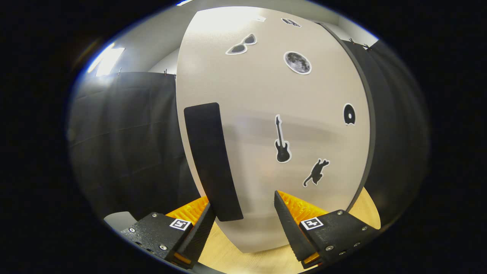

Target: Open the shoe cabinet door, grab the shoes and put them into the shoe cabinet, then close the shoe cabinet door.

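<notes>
The shoe cabinet door (266, 99) is a pale beige panel standing right in front of me, with several black stickers on it, among them a guitar (282, 141), a cat, a moon and sunglasses. A long black handle (211, 160) runs down the door's left edge. My gripper (243, 207) is open and close to the door's lower part. The handle's lower end sits just inside the left finger (198, 228), while the right finger (293, 224) stands off to its right. I cannot tell if the left finger touches the handle.
A light wooden floor or board (228, 255) lies under the fingers and the cabinet. Black cloth walls (125, 144) hang left and right of the cabinet. A pale grey object (120, 220) shows at the lower left.
</notes>
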The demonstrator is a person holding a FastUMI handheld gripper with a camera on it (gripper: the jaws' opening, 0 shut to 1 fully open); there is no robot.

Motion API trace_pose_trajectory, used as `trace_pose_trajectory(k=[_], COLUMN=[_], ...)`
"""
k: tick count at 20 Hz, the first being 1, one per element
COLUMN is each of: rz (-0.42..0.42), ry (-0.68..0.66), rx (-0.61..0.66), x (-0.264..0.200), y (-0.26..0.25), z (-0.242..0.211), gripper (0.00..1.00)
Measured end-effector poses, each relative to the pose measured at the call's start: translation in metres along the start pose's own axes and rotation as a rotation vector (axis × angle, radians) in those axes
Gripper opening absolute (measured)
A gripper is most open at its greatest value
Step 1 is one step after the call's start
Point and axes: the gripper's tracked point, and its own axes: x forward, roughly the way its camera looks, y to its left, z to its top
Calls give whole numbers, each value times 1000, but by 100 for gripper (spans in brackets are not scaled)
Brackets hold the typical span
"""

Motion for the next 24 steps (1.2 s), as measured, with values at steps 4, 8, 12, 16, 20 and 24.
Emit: trace_pose_trajectory(k=[4, 8, 12, 16, 20, 24], rz=[-44, -127, -230, -294, -339, -369], ry=[-16, -28, -55, -116, -134, -137], rx=[-35, -69, -116, -105, -99, -94], x=[26, 33, 39, 48, 50, 54], y=[13, 16, 17, 15, 14, 12], z=[9, 9, 7, 7, 4, 3], gripper=[91, 92, 94, 94, 94, 94])
